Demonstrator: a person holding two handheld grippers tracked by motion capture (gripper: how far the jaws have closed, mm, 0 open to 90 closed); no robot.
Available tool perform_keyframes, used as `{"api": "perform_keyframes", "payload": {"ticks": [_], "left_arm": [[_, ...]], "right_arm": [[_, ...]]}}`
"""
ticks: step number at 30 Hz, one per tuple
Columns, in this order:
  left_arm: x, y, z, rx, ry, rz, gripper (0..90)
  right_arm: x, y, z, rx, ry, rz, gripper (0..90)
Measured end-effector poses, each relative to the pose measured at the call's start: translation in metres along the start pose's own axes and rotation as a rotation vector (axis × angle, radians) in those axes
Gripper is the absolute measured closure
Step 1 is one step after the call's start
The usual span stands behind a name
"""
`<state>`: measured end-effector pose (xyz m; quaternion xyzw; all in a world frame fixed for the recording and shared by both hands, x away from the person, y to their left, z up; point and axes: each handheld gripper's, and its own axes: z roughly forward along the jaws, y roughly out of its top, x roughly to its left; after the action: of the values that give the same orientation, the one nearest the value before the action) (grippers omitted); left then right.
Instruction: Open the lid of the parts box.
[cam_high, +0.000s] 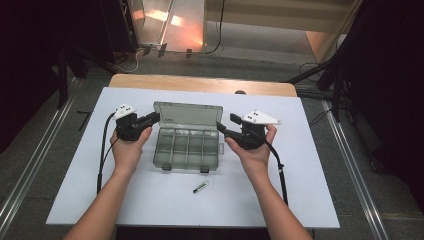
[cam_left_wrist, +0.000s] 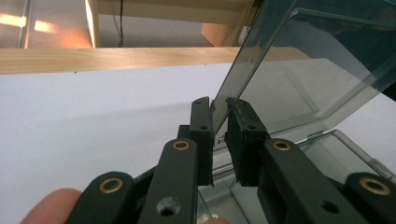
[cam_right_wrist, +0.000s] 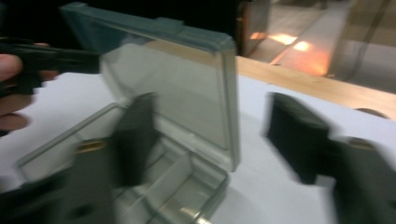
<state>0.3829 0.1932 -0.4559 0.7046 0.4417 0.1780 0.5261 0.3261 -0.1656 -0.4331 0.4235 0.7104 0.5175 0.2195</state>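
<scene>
A smoky clear compartment box lies on the white tabletop with its lid standing upright. My left gripper is at the lid's left edge. In the left gripper view its jaws are shut on that edge of the lid, above the base. My right gripper is at the lid's right edge. In the blurred right gripper view it stands open, one jaw on each side of the lid, neither pad pressing on it.
A small dark green stick-like object lies on the tabletop in front of the box. A wooden strip runs along the far edge. Dark floor, rails and stands surround the table.
</scene>
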Motion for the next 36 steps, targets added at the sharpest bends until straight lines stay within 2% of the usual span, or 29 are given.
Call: {"api": "perform_keyframes", "payload": {"ticks": [1,2,5,7,8,10,11,12,14,15,17,19,23,25,26,29,33,36], "left_arm": [[0.000,0.000,0.000,0.000,0.001,0.000,80.5],[0.000,0.000,0.000,0.000,0.001,-0.001,80.5],[0.000,0.000,0.001,-0.003,0.002,-0.004,80.5],[0.000,0.000,0.001,-0.005,0.003,-0.007,80.5],[0.000,0.000,0.001,-0.006,0.002,-0.009,80.5],[0.001,0.000,0.001,-0.006,-0.001,-0.010,80.5],[0.001,0.000,0.001,-0.007,-0.002,-0.013,80.5],[0.001,0.000,0.001,-0.007,-0.002,-0.013,80.5],[0.001,0.000,0.001,-0.010,-0.001,-0.014,80.5],[0.001,0.000,0.001,-0.010,-0.001,-0.014,80.5],[0.001,0.000,0.001,-0.010,-0.002,-0.013,80.5],[0.002,-0.001,0.002,-0.010,-0.002,-0.011,80.5],[0.002,-0.001,0.004,-0.007,0.006,-0.013,80.5],[0.002,-0.001,0.006,-0.005,0.010,-0.022,80.5],[0.002,-0.001,0.007,-0.005,0.015,-0.023,80.5],[0.002,-0.001,0.011,-0.005,0.029,-0.024,80.4],[0.003,-0.004,0.017,0.007,0.059,-0.010,80.0],[0.003,-0.006,0.019,0.013,0.065,-0.002,80.4]], "right_arm": [[0.001,0.000,0.002,-0.003,-0.032,0.001,11.5],[0.002,0.000,0.005,0.005,-0.068,0.005,0.9],[0.004,-0.003,0.011,0.019,-0.152,0.015,0.0],[0.004,-0.005,0.016,0.030,-0.134,0.037,0.0],[0.004,-0.007,0.019,0.024,-0.145,0.038,0.0],[0.003,-0.010,0.024,0.017,-0.153,0.052,16.9],[0.002,-0.011,0.026,0.019,-0.159,0.067,22.2],[0.000,-0.013,0.030,0.032,-0.163,0.094,35.8],[-0.003,-0.016,0.036,0.062,-0.177,0.127,51.5],[-0.004,-0.018,0.038,0.075,-0.182,0.138,55.0],[-0.005,-0.020,0.043,0.088,-0.150,0.145,63.8],[-0.004,-0.020,0.046,0.099,-0.159,0.140,70.4],[-0.003,-0.016,0.052,0.105,-0.160,0.126,80.0],[-0.001,-0.014,0.055,0.108,-0.181,0.121,85.5],[-0.001,-0.014,0.056,0.116,-0.200,0.109,86.4],[0.000,-0.012,0.057,0.122,-0.217,0.104,87.3],[-0.001,-0.012,0.059,0.123,-0.215,0.111,87.6],[-0.003,-0.011,0.061,0.124,-0.210,0.125,87.6]]}}
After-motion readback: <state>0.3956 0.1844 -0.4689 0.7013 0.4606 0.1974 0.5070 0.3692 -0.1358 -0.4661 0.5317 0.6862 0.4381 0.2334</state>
